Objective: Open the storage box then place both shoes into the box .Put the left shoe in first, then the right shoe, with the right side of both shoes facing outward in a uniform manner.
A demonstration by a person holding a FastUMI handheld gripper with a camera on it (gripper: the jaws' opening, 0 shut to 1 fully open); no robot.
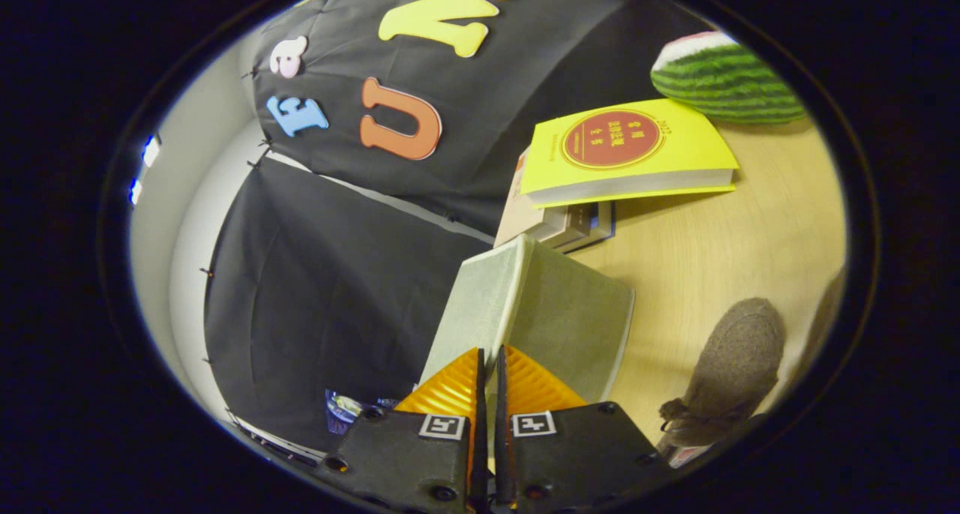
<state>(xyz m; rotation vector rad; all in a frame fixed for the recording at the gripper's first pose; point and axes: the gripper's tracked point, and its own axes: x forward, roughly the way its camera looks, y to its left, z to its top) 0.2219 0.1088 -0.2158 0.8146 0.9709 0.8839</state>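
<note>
1. In the gripper view the whole scene is rolled sideways, so the wooden counter [720, 259] runs up the side the shoe is on and the black cloth wall [315, 289] takes the other side.
2. The gripper [489, 364] points at the storage box [540, 311], a pale grey-green fabric-covered box sitting on the counter.
3. The two fingers [450, 390] are drawn almost together, with just a thin slit between them. Their tips reach the near part of the box, at or beside its white-edged ridge. I cannot tell whether they pinch a flap or edge of the box or merely sit clenched against it.
4. The box lid looks lifted or tilted, with one grey panel facing the wall and a broader panel facing the counter, but the exact amount of opening is unclear.
5. A brown-grey suede shoe [731, 371] with laces lies on the counter beside the box, apart from it and off to the side of the fingers.
6. Beyond the box, a yellow book [637, 154] with a red round emblem rests on top of a small stack of books [559, 225], just past the box's far corner.
7. Farther on, past the yellow book, a watermelon slice [724, 79] with green stripes sits on the counter.
</note>
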